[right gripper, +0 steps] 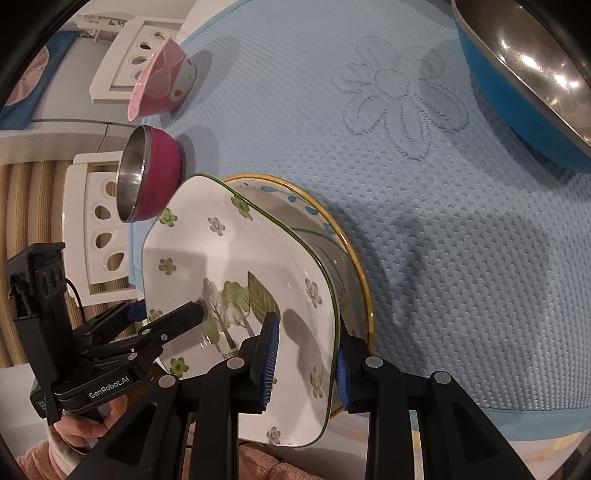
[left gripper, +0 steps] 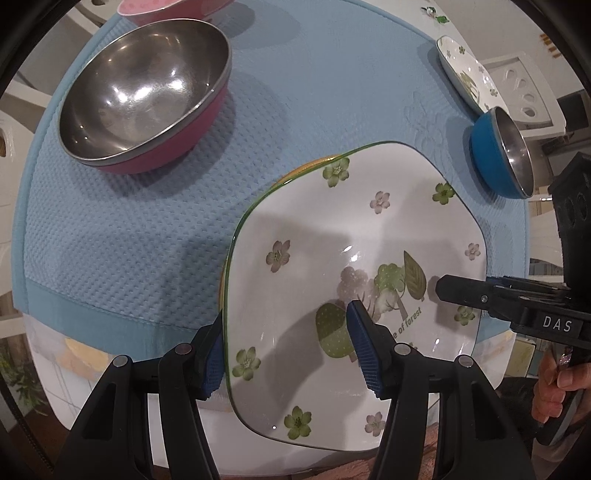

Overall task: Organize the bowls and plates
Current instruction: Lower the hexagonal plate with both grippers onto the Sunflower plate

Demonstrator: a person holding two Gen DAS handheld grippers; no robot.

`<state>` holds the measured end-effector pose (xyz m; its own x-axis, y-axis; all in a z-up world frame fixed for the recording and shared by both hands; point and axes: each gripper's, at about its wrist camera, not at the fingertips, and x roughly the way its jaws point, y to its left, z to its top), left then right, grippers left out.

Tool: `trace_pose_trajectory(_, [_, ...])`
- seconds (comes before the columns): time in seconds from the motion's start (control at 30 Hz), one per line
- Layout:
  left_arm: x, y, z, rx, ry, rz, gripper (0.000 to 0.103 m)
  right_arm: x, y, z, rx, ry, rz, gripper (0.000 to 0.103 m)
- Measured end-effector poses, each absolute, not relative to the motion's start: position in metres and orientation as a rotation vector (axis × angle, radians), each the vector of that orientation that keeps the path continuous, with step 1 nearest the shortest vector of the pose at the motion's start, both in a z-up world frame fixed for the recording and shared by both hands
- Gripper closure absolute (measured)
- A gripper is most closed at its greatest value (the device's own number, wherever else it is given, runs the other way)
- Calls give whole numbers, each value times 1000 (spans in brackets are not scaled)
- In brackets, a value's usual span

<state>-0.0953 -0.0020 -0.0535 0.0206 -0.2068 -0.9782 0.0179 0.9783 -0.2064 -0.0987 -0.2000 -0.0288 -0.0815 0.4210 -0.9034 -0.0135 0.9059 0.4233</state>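
1. Currently, left wrist view: left gripper (left gripper: pixel 288 347) straddles the near-left rim of the square floral plate (left gripper: pixel 354 266), one blue pad inside on the plate face, the other outside the rim. Contact with the rim can't be confirmed, so I can't tell if it is clamped or just straddling.
2. Same view: the plate sits on the near edge of the blue mat (left gripper: pixel 147 221), overhanging it, with a yellow-rimmed plate (left gripper: pixel 306 166) showing from under its far-left edge. Right gripper (left gripper: pixel 443 286) comes in from the right, one fingertip over the plate face.
3. Same view, rest of mat: pink steel bowl (left gripper: pixel 147 96) far left, pink patterned bowl (left gripper: pixel 166 9) behind it, blue steel bowl (left gripper: pixel 502 155) right, second floral plate (left gripper: pixel 469 74) far right.
4. Right wrist view: right gripper (right gripper: pixel 304 363) straddles the near-right rim of the square floral plate, left pad on the face, right pad outside between that rim and the yellow-rimmed plate. Grip state: can't tell here either.
5. Same view: left gripper (right gripper: pixel 162 314) at the plate's left rim, a hand (right gripper: pixel 88 421) on its handle. Pink steel bowl and pink patterned bowl far left, blue steel bowl top right. White counter (right gripper: pixel 369 443) shows below the mat edge.
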Motion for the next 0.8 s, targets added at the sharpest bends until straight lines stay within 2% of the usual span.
trace_pose_trajectory(0.8, [-85,-35,-61,-70,1587,-134,47,-94,-161,-41,177,1674,289,75])
